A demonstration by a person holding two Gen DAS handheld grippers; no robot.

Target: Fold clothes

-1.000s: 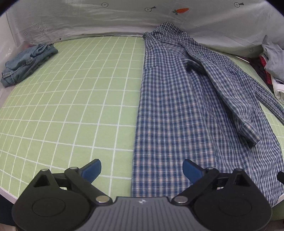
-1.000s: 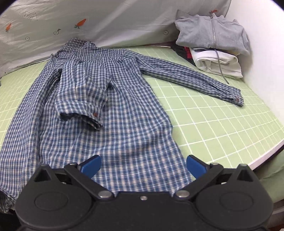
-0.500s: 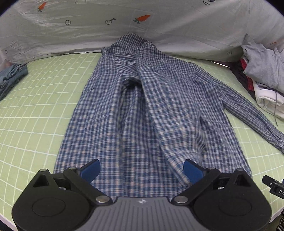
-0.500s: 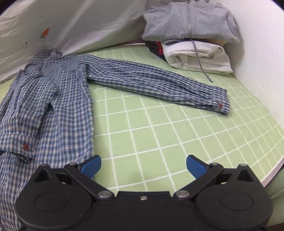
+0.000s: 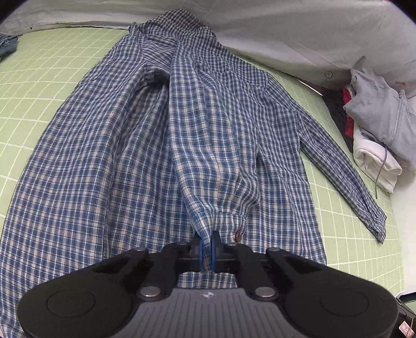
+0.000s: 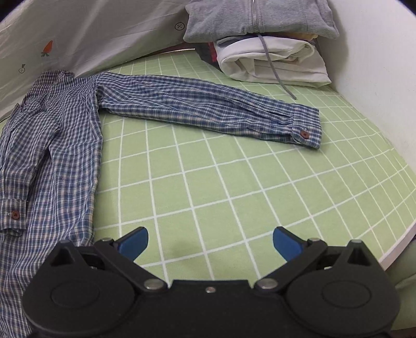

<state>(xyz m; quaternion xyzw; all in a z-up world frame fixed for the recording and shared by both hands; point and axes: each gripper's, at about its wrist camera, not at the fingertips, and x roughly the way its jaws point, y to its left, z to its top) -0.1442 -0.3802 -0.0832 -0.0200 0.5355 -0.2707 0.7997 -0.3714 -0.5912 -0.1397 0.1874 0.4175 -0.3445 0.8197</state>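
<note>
A blue plaid shirt (image 5: pixel 130 156) lies flat on the green gridded sheet (image 5: pixel 39 78), collar at the far side. One sleeve is folded down over its body, and my left gripper (image 5: pixel 206 251) is shut on that sleeve's cuff (image 5: pixel 221 218), the cloth pinched between the blue pads. The other sleeve (image 6: pixel 208 109) stretches out to the right over the sheet, its buttoned cuff (image 6: pixel 305 127) at the far end. My right gripper (image 6: pixel 209 241) hangs open over bare sheet beside the shirt's right edge (image 6: pixel 52 156), nothing between its fingers.
A pile of folded clothes topped by a grey zip hoodie (image 6: pixel 254 20) sits at the far right corner against the wall. A white cloth with carrot prints (image 6: pixel 78 39) lines the back. Denim (image 5: pixel 7 45) shows at the far left. The sheet's edge (image 6: pixel 400 241) drops off at right.
My left gripper moved in over the folded sleeve and closed on its cuff. My right gripper slid right, off the shirt body and out over the bare sheet, still open.
</note>
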